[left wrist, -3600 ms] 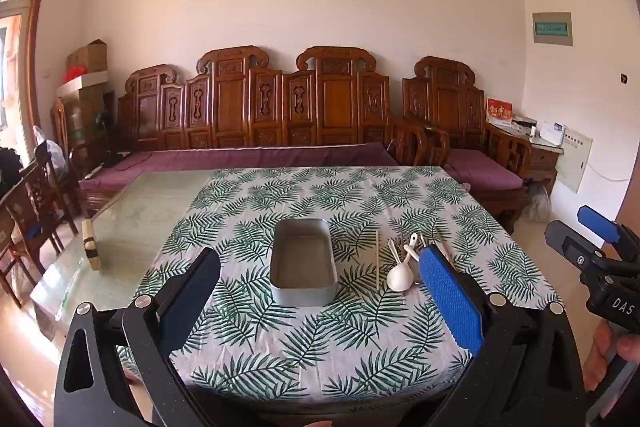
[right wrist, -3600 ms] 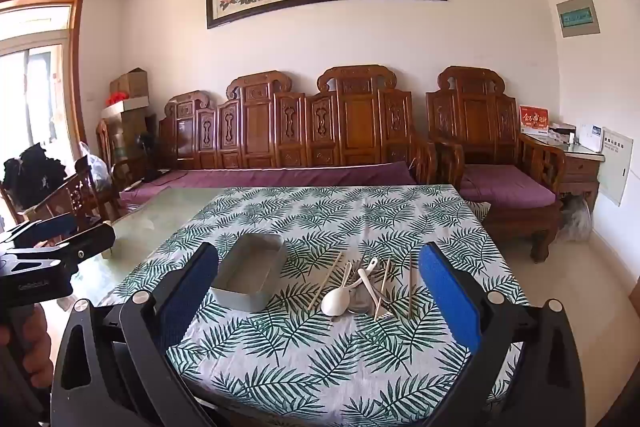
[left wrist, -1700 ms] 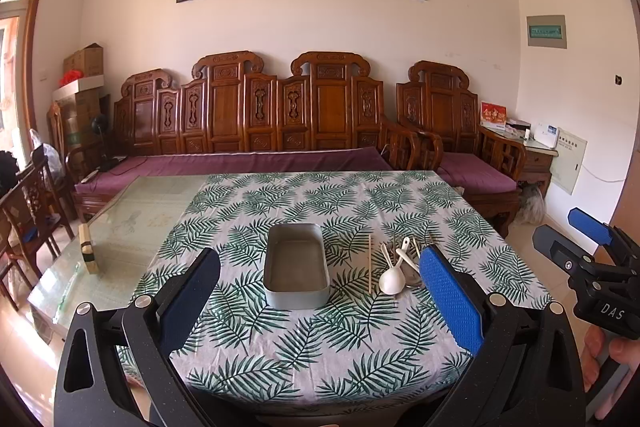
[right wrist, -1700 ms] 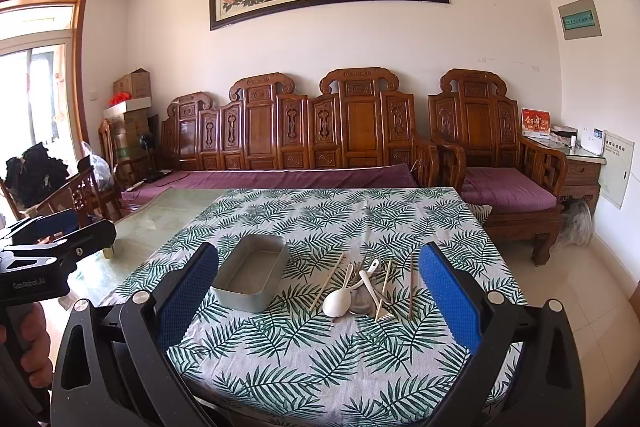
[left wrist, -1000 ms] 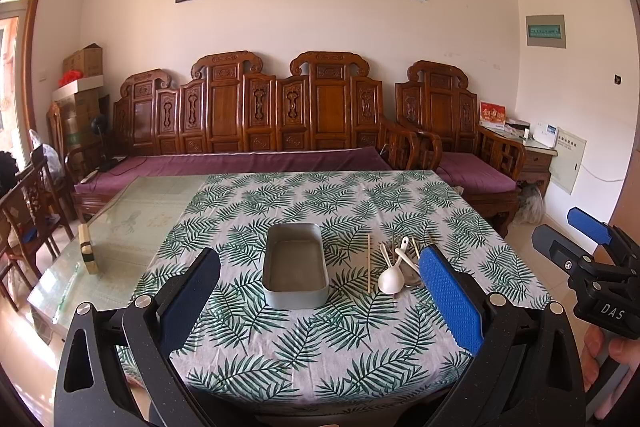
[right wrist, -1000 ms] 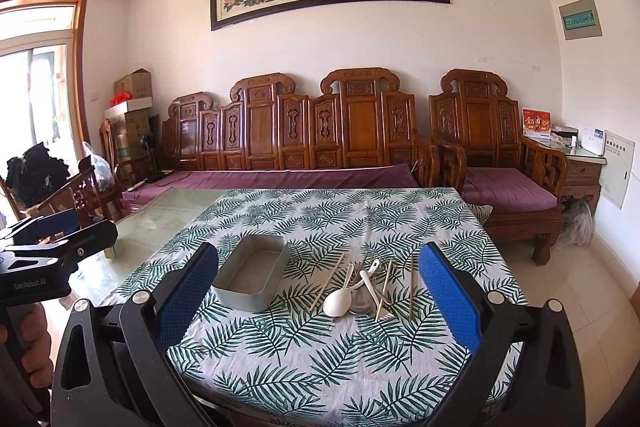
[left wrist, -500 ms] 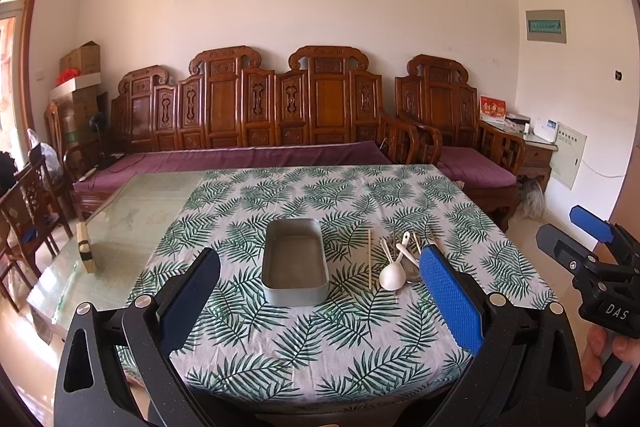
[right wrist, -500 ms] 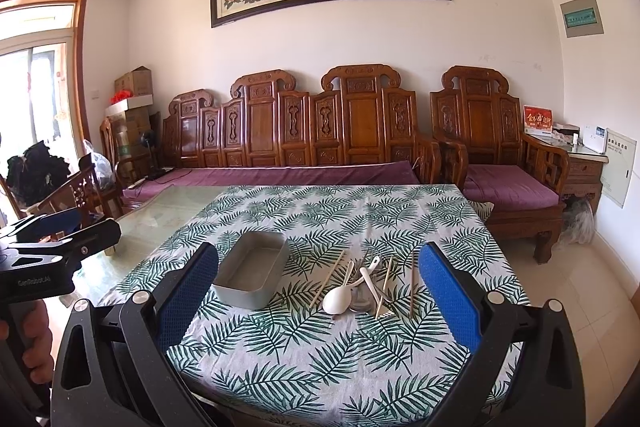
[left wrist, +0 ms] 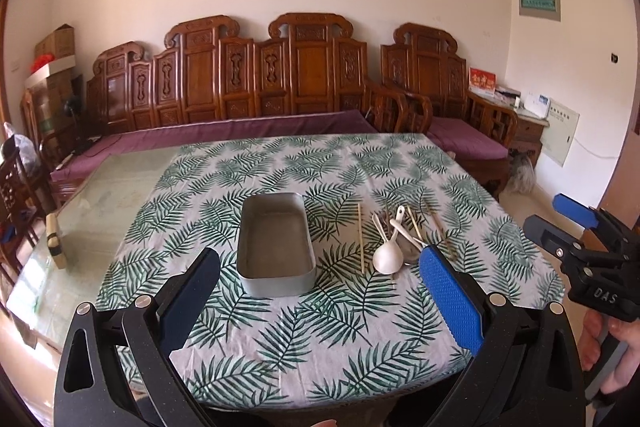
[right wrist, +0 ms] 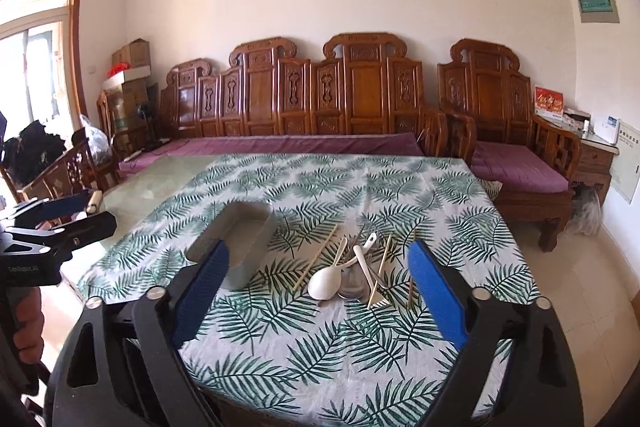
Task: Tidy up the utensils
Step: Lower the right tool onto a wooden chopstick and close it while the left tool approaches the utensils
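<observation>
Both pictures are bright with daylight. In the right wrist view the light comes from the tall glass door with a wooden frame (right wrist: 36, 67), which looks washed out white. The bare glass part of the table (left wrist: 100, 195) shines pale at its left edge. Shadows are soft. The round lens bends the straight walls near the edges, and the corners go black. Things look a little fuzzy.
</observation>
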Available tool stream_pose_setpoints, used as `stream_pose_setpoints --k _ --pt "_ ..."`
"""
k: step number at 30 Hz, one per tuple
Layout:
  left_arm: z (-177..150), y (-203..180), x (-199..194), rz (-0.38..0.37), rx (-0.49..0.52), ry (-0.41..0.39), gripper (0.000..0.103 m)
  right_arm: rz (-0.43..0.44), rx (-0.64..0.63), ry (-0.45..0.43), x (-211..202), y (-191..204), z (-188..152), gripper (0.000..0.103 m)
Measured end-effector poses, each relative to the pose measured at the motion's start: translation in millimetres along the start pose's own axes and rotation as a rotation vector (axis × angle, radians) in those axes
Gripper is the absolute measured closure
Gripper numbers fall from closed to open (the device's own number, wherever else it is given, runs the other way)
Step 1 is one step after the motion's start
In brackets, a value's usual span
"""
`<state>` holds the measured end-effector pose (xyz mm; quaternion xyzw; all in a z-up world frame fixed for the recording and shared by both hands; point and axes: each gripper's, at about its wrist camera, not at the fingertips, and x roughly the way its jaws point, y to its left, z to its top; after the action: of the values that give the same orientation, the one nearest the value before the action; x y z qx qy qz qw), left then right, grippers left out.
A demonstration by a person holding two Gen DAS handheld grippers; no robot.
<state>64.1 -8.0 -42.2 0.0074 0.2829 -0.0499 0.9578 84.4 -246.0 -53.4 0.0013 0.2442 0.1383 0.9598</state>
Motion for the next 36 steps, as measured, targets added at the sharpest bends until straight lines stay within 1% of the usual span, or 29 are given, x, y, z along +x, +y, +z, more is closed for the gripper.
stream_pose_setpoints --k 2,6,8,13,21,23,25,27,33,36 --pt "3 0 12 -0.015 0.004 0.012 0.006 0.009 -0.001 0.027 18 -6 0 0.021" --pt "9 0 37 -0.028 0.023 0.029 0.006 0.011 -0.01 0.072 51 -17 0 0.028" --pt "11 -1 49 -0.032 0.032 0.038 0.006 0.01 -0.007 0.085 65 -24 0 0.033" --pt "17 -2 94 -0.058 0.039 0.084 0.006 0.012 0.016 0.132 111 -49 0 0.043" --pt "8 -4 160 -0.08 0.036 0.168 0.006 0.016 0.04 0.208 181 -86 -12 0.058" --pt "4 -4 172 -0.092 0.032 0.185 0.006 0.028 0.041 0.228 195 -92 -15 0.064" --pt "1 -7 184 -0.108 0.035 0.201 0.006 0.053 0.045 0.261 212 -99 -23 0.067" --pt "-1 -12 192 -0.121 0.044 0.209 0.006 0.045 0.03 0.293 224 -105 -30 0.068" --pt "-6 -31 216 -0.17 0.071 0.24 0.007 0.034 0.065 0.338 240 -125 -44 0.07" --pt "-7 -44 231 -0.195 0.09 0.261 0.009 0.06 0.09 0.366 251 -128 -51 0.071"
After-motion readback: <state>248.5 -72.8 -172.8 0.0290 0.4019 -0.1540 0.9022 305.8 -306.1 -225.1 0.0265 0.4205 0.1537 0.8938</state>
